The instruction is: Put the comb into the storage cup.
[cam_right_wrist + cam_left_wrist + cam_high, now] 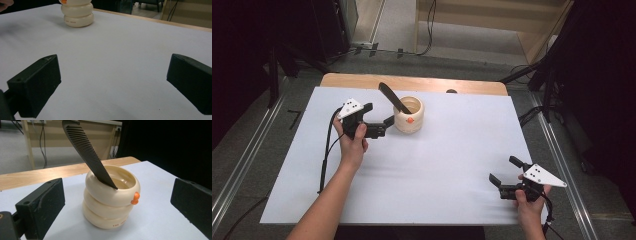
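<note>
Left tongs (384, 125): jaws spread wide, gripping nothing, aimed at cream ribbed holder (408, 115) just ahead. Holder upright on white surface (452, 150), centred between the jaws in the left gripper view, not touching either. Black comb (87, 152) standing in holder, leaning back over the rim toward the far left, lower end inside, upper part free above. Small orange knob (135, 198) on holder's upper ring, toward the right jaw.

Risk, judged: closing low clamps the holder, not the comb; a grab on the slanted comb levers the rim and tips the holder. Thin, smooth comb likely to slip or twist between flat pads. Approach from above the rim advised.

Right tongs (504, 180): jaws likewise apart, empty, well clear of holder, low over bare surface. Not placed to steady the holder; no support if tipping starts.
</note>
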`<state>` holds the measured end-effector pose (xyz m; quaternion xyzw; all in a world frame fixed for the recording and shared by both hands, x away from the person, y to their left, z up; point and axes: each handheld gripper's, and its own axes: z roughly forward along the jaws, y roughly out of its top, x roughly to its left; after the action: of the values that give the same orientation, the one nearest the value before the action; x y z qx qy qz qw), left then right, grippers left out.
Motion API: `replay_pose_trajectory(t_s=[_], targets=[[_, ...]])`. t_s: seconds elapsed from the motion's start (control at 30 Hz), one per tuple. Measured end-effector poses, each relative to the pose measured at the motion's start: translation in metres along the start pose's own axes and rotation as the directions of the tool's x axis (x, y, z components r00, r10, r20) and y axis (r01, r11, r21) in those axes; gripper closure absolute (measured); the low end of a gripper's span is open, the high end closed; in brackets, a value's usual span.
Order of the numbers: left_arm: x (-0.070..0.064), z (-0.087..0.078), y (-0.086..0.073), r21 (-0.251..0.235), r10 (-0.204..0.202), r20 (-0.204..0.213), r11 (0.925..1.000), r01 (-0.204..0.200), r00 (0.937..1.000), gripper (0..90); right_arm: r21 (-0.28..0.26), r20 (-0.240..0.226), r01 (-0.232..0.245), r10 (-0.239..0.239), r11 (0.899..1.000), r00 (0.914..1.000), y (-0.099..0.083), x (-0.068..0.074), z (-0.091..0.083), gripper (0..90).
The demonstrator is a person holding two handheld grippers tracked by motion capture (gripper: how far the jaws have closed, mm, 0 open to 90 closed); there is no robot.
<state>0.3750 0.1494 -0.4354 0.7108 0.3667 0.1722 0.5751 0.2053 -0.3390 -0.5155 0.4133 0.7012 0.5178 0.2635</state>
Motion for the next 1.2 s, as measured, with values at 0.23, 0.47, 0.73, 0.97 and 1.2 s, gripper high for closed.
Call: replay_pose_trajectory(t_s=[0.23,0.47,0.73,0.97,1.2], targets=[[-0.003,-0.013,-0.004,-0.012,0.015,0.008,0.9998,-0.015,0.9999,0.0,-0.001,-0.001,-0.001,0.001,1.0,1.0,0.0,0.0,0.0,0.0],[-0.004,-0.025,-0.013,-0.013,0.023,0.005,0.9997,-0.023,0.9997,0.0,0.0,-0.001,-0.002,0.002,1.0,1.0,0.0,0.0,0.0,0.0],[-0.003,-0.041,-0.019,-0.016,0.036,0.005,0.9992,-0.036,0.9993,0.0,0.001,0.001,-0.001,0.001,1.0,1.0,0.0,0.0,0.0,0.0],[-0.003,-0.054,-0.026,-0.01,0.049,-0.002,0.9987,-0.049,0.9988,0.0,0.001,0.001,-0.003,0.003,1.0,1.0,0.0,0.0,0.0,0.0],[-0.002,-0.067,-0.035,-0.006,0.057,-0.018,0.9984,-0.057,0.9982,0.0,0.001,0.003,-0.001,0.001,1.0,1.0,0.0,0.0,0.0,0.0]])
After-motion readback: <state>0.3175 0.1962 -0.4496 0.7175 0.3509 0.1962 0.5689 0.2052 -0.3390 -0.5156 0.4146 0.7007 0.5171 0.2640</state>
